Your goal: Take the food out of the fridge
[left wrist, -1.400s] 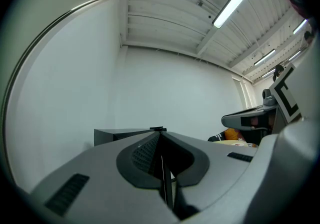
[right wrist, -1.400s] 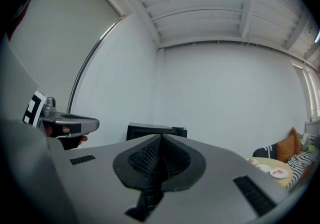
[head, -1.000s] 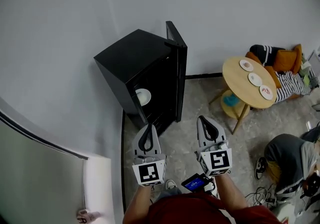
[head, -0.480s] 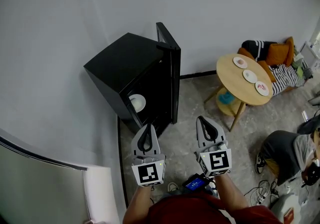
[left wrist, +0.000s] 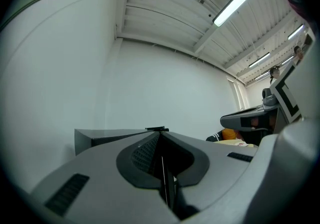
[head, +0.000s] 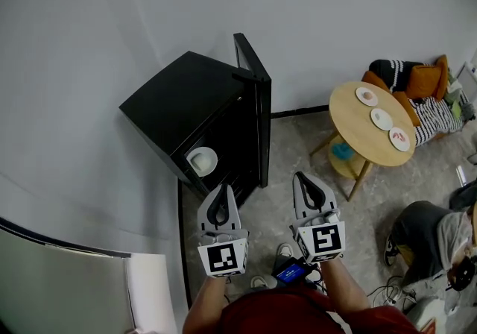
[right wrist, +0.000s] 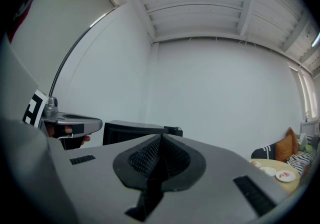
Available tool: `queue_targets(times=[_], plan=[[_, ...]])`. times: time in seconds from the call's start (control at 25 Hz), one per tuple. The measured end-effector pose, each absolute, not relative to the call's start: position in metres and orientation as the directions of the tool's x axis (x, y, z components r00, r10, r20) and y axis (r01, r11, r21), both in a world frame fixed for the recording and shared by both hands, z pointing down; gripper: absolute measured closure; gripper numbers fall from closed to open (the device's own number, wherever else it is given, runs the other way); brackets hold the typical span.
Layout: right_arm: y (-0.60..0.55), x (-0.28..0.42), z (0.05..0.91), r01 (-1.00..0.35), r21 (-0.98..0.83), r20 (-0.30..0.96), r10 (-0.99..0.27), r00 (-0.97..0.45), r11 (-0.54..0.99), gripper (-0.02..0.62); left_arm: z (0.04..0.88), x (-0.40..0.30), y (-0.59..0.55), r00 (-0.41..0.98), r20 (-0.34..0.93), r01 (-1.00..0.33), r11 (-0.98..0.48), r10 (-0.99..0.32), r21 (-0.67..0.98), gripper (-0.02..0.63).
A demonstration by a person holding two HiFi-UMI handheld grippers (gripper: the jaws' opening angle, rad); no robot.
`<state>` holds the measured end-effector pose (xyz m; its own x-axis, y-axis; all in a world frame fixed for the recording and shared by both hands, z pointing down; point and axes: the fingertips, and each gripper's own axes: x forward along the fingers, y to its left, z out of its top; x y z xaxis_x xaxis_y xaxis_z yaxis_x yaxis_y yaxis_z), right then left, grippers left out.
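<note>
Fridge point(head: 186, 105) open, white dish point(head: 201, 161) inside | left gripper point(head: 223, 191) clenched, empty | right gripper point(head: 299, 178) clenched, empty | both before fridge, not touching

Both arms reach out ahead of the red-shirted chest point(head: 294, 315), side by side and apart. The grey left hand-held gripper point(head: 223, 191) points away from the chest with its jaws pressed together on nothing. The grey right hand-held gripper point(head: 299, 178) matches it, jaws closed and empty. The black-and-white marker cubes point(head: 222, 258) face up, and the bare forearms point(head: 203, 304) run back to the chest.
</note>
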<state>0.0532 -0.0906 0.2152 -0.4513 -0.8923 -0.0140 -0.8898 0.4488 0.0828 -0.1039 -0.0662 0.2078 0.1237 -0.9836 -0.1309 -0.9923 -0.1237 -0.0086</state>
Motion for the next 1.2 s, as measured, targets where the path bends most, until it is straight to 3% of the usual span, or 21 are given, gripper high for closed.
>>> queue_targets(times=[0.28, 0.4, 1.2], plan=[[-0.145, 0.081, 0.215, -0.886, 0.088, -0.03, -0.888, -0.459, 0.455, 0.572, 0.218, -0.078, -0.115, 0.114, -0.07, -0.991, -0.108, -0.991, -0.081, 0.592], [-0.167, 0.095, 0.212, -0.88, 0.086, -0.036, -0.881, -0.471, 0.467, 0.572, 0.203, -0.063, -0.134, 0.097, -0.127, -0.995, -0.091, -0.987, -0.051, 0.592], [-0.236, 0.135, 0.211, -0.845, 0.091, -0.043, -0.846, -0.532, 0.527, 0.572, 0.2, -0.015, -0.198, 0.05, -0.134, -0.993, -0.034, -0.99, -0.116, 0.592]])
